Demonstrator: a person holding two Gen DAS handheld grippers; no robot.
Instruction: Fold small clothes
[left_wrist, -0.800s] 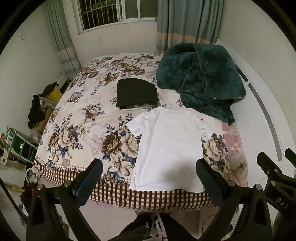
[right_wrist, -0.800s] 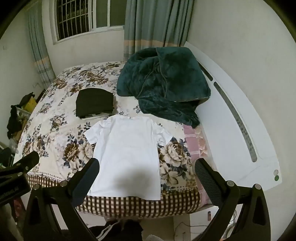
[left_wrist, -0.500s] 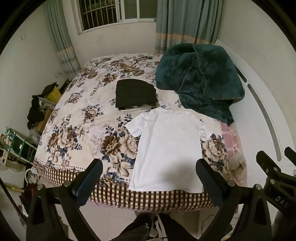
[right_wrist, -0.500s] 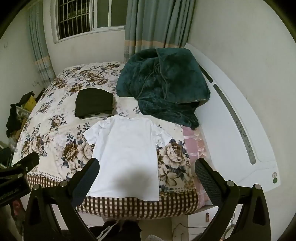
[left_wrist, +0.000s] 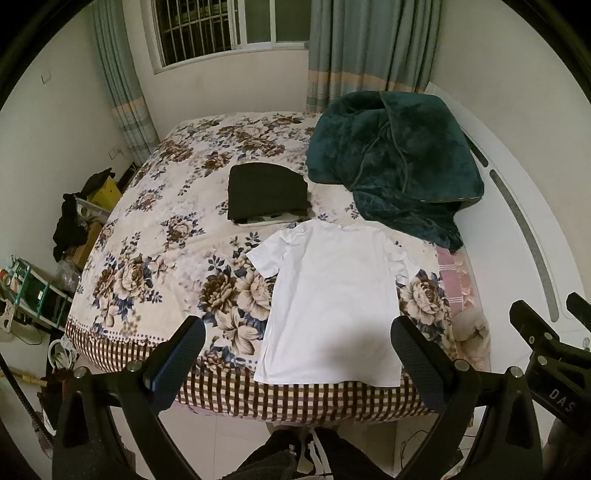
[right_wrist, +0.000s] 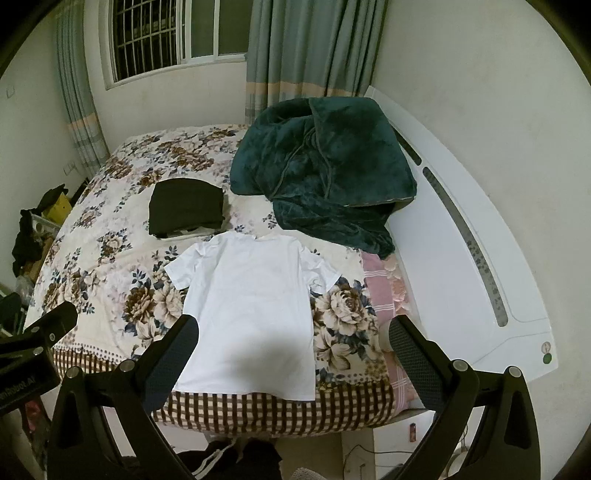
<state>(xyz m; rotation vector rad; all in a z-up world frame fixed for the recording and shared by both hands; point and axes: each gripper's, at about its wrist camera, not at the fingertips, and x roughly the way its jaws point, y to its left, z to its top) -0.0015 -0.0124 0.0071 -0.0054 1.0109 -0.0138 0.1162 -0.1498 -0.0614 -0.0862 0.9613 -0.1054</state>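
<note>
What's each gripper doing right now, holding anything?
Left gripper: open, holding nothing, above the white T-shirt.
Right gripper: open, holding nothing, above the same shirt.

We note a bed (left_wrist: 155, 236) with a floral cover and checked border filling the room's middle. On the far wall, a barred window (left_wrist: 229, 29), dark outside, flanked by grey-green curtains (right_wrist: 314, 55). White headboard (right_wrist: 461, 258) at right against a plain pale wall. Pale tiled floor (left_wrist: 221, 439) nearest us. Clutter and a green crate (left_wrist: 33, 291) at left. Indoor light, dim.
</note>
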